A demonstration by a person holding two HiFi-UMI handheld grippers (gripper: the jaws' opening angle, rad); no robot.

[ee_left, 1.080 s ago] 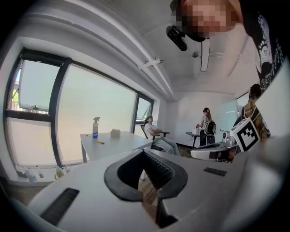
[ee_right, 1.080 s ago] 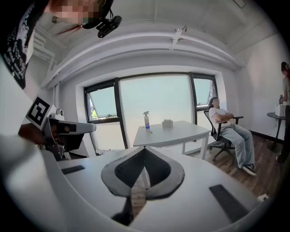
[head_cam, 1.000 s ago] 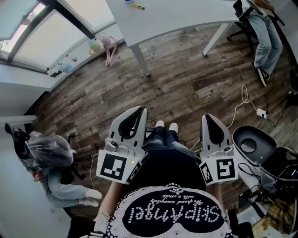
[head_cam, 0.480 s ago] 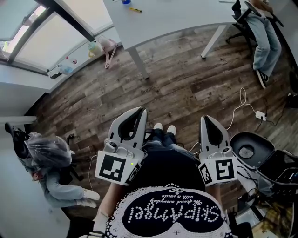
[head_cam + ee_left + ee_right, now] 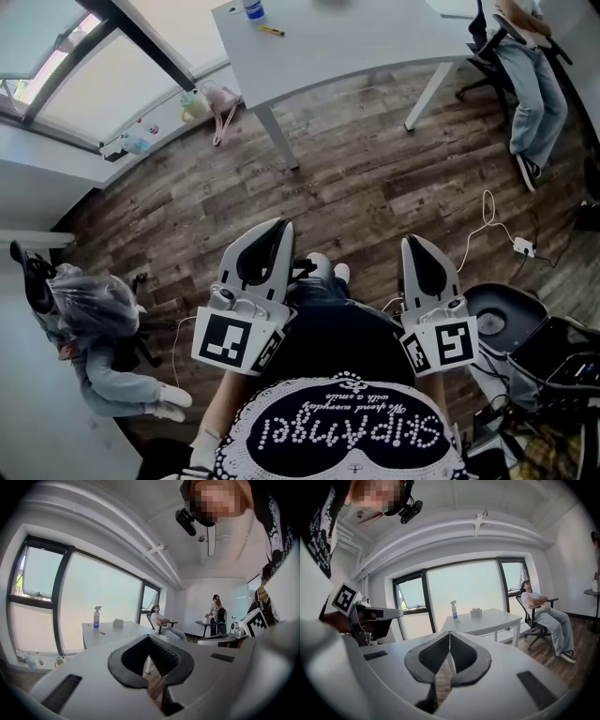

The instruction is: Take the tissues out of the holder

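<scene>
- Plainly, the left gripper (image 5: pixel 149 637) and the right gripper (image 5: pixel 449 633) both have their jaws pressed together, with nothing between them.
- The tissue holder (image 5: pixel 476 612) sits on the white table (image 5: pixel 492 619) at centre frame, well apart from both.
- No tissues are out yet; the approach and the pulling remain.

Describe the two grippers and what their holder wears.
Both the left gripper and right gripper are white, tapering shells with a dark ribbed lining in the jaws. Each carries a cube with black-and-white square markers. Clothing: a black shirt with white beaded lettering.
</scene>
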